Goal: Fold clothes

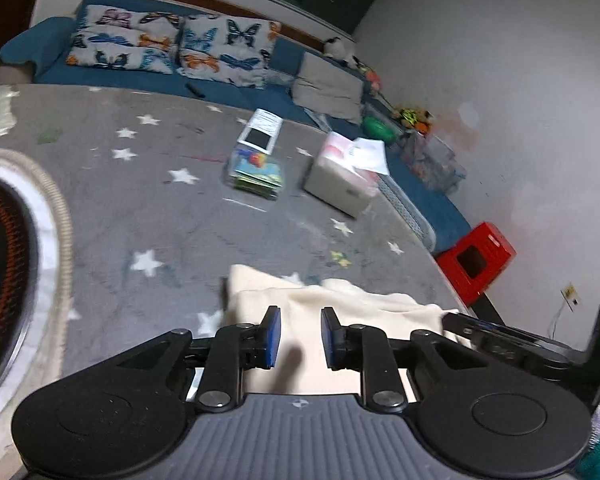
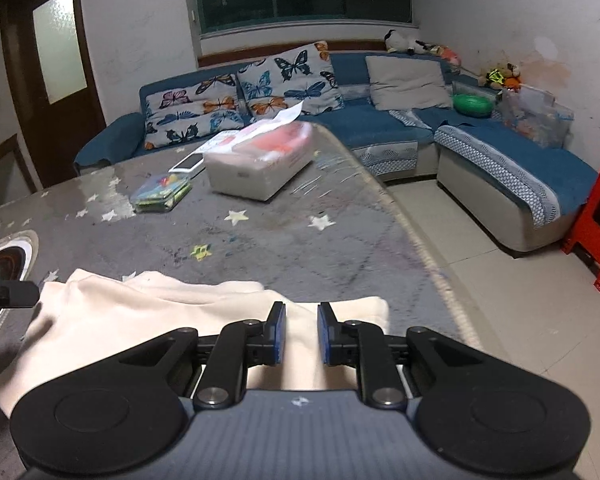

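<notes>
A cream garment lies bunched on the grey star-patterned table cover, at the near edge. My left gripper hovers over the garment's left part. Its blue pads stand apart, and the fabric shows in the gap without being pinched. In the right wrist view the same garment spreads to the left. My right gripper is over its right end, jaws slightly apart, with cloth beneath and nothing clamped. The near part of the garment is hidden under both gripper bodies.
A tissue box, a clear box of colourful items and a phone sit farther back on the table. A round inset burner is at the left. The table edge drops to tiled floor on the right, with a red stool and a blue sofa beyond.
</notes>
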`<state>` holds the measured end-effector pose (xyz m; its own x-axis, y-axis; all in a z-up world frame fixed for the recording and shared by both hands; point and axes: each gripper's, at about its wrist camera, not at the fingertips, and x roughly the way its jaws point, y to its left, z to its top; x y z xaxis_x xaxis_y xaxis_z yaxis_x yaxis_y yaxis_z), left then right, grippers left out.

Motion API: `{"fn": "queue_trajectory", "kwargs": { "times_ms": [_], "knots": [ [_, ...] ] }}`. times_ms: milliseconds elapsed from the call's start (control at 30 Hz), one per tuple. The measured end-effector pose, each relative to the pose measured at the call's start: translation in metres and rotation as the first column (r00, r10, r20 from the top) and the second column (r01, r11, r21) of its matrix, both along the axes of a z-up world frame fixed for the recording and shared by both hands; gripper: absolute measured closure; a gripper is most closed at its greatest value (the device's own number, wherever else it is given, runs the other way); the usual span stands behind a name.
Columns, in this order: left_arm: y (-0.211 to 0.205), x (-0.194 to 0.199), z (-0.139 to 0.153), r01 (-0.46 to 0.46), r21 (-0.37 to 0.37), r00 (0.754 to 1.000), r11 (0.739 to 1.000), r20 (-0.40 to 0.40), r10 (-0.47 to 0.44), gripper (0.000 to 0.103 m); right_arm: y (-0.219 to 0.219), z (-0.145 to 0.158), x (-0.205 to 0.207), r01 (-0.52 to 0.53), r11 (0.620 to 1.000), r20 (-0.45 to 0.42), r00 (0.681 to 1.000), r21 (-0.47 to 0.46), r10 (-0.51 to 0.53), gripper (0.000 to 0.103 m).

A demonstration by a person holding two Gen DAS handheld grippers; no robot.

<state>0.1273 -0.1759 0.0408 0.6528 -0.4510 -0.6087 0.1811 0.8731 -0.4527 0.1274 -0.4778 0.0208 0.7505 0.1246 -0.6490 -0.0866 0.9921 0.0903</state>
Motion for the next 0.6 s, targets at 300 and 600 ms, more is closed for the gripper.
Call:
{"fn": "queue_trajectory", "kwargs": {
  "times_ms": [300,600],
  "knots": [
    [-0.042,0.028,-0.008,0.094,0.019,0.996,0.995,-0.001,-0.094,0.080,0.007,0.003,0.002,-0.009,1.000,0.010,1.000,-0.014,0.010,0.086],
    [-0.052,0.046,-0.025,0.101,0.041,0.995,0.994,-0.032,-0.099,0.080,0.023,-0.007,0.015,-0.039,0.999,-0.011,0.999,-0.016,0.039,0.085]
  ]
}}
